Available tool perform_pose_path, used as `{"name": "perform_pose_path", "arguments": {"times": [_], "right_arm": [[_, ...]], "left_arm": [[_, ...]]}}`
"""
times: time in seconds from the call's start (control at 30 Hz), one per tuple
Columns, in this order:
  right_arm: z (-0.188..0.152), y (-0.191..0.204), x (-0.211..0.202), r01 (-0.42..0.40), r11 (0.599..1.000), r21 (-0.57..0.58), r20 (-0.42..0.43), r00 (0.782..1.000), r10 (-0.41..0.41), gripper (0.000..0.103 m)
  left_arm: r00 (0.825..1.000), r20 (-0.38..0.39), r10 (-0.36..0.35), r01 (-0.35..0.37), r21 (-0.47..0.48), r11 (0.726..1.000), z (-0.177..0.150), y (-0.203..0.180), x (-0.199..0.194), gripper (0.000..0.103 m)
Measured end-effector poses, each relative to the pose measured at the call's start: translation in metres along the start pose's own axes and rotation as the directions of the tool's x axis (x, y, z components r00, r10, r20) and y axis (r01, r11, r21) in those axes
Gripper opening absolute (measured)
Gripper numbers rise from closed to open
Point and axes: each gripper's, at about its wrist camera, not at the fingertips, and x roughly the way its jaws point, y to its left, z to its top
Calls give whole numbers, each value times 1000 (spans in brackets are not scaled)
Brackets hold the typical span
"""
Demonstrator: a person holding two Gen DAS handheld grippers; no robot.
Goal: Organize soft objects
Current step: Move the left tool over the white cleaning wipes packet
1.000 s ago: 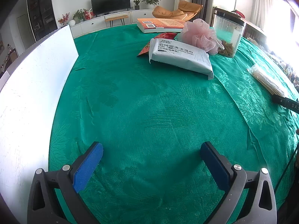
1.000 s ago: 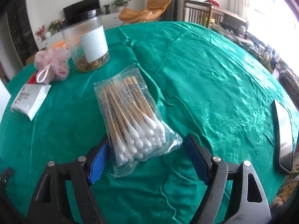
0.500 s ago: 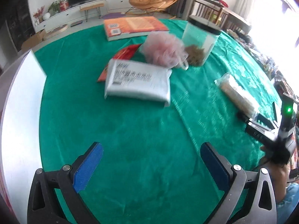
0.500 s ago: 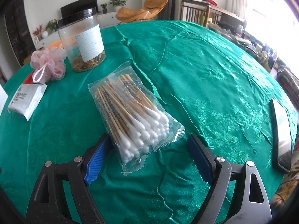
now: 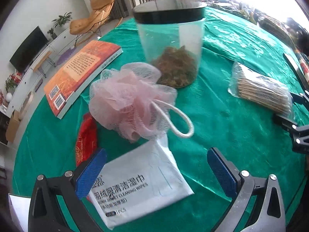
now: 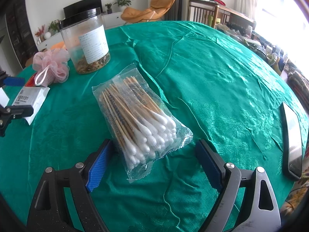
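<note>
My left gripper (image 5: 156,171) is open, its blue pads on either side of a white pack of cleaning wipes (image 5: 143,183) on the green cloth. A pink mesh bath puff (image 5: 131,100) with a white loop lies just beyond it. My right gripper (image 6: 152,162) is open around the near end of a clear bag of cotton swabs (image 6: 139,119). The swab bag also shows in the left wrist view (image 5: 260,89). The puff (image 6: 51,65) and wipes (image 6: 30,98) show at the left of the right wrist view.
A clear jar with a black lid (image 5: 171,44) stands behind the puff, also in the right wrist view (image 6: 87,42). An orange book (image 5: 81,71) and a red packet (image 5: 86,139) lie to the left. A dark flat device (image 6: 292,139) lies at the right table edge.
My left gripper has swung right and forward, from bare cloth to straddling the wipes pack. My right gripper has drawn back slightly along the swab bag. Both stay open.
</note>
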Motion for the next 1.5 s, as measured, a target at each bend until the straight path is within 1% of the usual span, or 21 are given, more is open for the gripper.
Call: {"name": "perform_pose_path", "arguments": {"times": [0.1, 0.17, 0.2, 0.3, 0.43, 0.47, 0.63, 0.7, 0.73, 0.8, 0.83, 0.87, 0.9, 0.93, 1.0, 1.03, 1.07, 1.13, 1.2, 1.3, 1.5], "right_arm": [[1, 0, 1, -2, 1000, 0, 0, 1000, 2, 90], [1, -1, 1, -2, 1000, 0, 0, 1000, 2, 90], [1, -1, 1, -2, 1000, 0, 0, 1000, 2, 90], [1, 0, 1, -2, 1000, 0, 0, 1000, 2, 90], [1, -1, 1, -3, 1000, 0, 0, 1000, 3, 90], [1, -1, 1, -3, 1000, 1, 0, 1000, 3, 90], [1, -1, 1, -2, 1000, 0, 0, 1000, 2, 90], [1, -1, 1, -2, 1000, 0, 0, 1000, 2, 90], [1, -1, 1, -2, 1000, 0, 0, 1000, 2, 90], [1, -1, 1, -2, 1000, 1, 0, 1000, 2, 90], [1, -1, 1, -2, 1000, 1, 0, 1000, 2, 90], [1, -1, 0, -2, 1000, 1, 0, 1000, 2, 90], [1, -1, 1, -2, 1000, 1, 0, 1000, 2, 90], [1, -1, 1, -2, 1000, 1, 0, 1000, 2, 90], [1, -1, 1, -2, 1000, 1, 1, 1000, 2, 90], [1, -1, 1, -2, 1000, 1, 0, 1000, 2, 90], [1, -1, 1, -2, 1000, 1, 0, 1000, 2, 90], [1, -1, 0, -2, 1000, 1, 1, 1000, 2, 90], [1, -1, 1, -2, 1000, 1, 1, 1000, 2, 90], [1, -1, 0, -2, 1000, 1, 1, 1000, 2, 90], [1, -1, 1, -2, 1000, 1, 1, 1000, 2, 90]], "left_arm": [[998, -62, -33, 30, -58, 998, -7, 17, 17, 102], [991, -99, -91, 85, -59, 995, -14, 19, 13, 102], [982, -126, -141, 135, -55, 989, -20, 17, 9, 102], [963, -182, -197, 196, -26, 980, -39, 6, -7, 102], [928, -221, -300, 288, -85, 954, -63, -6, -14, 102], [924, -226, -308, 297, -80, 951, -68, -11, -15, 102], [940, -258, -225, 245, 50, 968, -96, -42, -25, 103], [956, -244, -163, 186, 71, 980, -103, -48, -26, 103], [963, -224, -151, 165, 44, 985, -104, -47, -27, 103], [977, -177, -116, 101, -88, 991, -105, -35, -28, 103], [985, -152, -82, 54, -180, 982, -107, -25, -29, 103], [991, -124, -56, 19, -287, 958, -109, -14, -29, 103], [996, -91, -9, -26, -375, 927, -113, -5, -31, 103], [996, -75, 38, -67, -443, 894, -116, 1, -31, 103], [992, -30, 124, -121, -535, 836, -119, 8, -33, 103], [986, -6, 164, -139, -561, 816, -120, 8, -33, 103], [980, 20, 198, -151, -574, 805, -121, 4, -33, 103], [967, 67, 244, -160, -586, 795, -127, 1, -33, 103], [967, 65, 246, -160, -595, 787, -129, 1, -35, 103], [967, 67, 245, -158, -596, 787, -136, 2, -34, 103], [967, 67, 245, -158, -596, 787, -137, 2, -34, 103]]}}
